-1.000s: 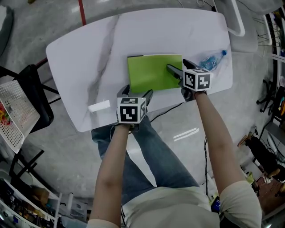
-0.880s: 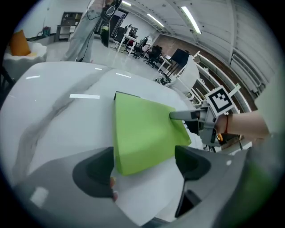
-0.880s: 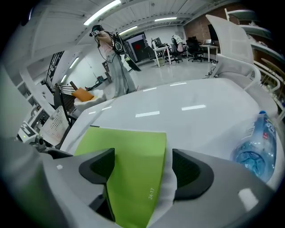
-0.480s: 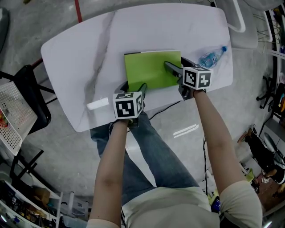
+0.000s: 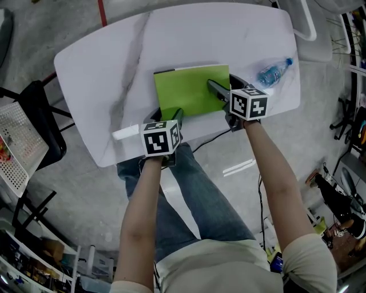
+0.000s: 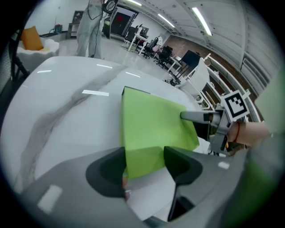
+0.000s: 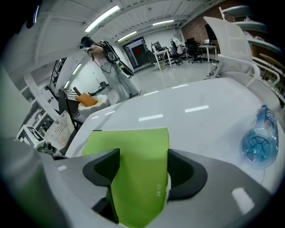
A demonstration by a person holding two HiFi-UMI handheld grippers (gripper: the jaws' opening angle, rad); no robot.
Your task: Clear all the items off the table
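From my station I see a white desk (image 5: 103, 63) streaked with pale grey veins like marble. The folder (image 5: 186, 88) is bright lime green, with a thin dark line along its far edge and white sheets under the cover. The bottle (image 5: 273, 71) is clear, with a blue cap and a blue label. A small strip (image 5: 126, 134) is plain white. The left claw (image 5: 167, 114) and the right claw (image 5: 224, 86) are dark grey, and each carries a white cube printed with black square markers. The floor (image 5: 74, 189) is mottled grey with a red stripe (image 5: 102, 11). The person's jeans (image 5: 194, 189) are blue.
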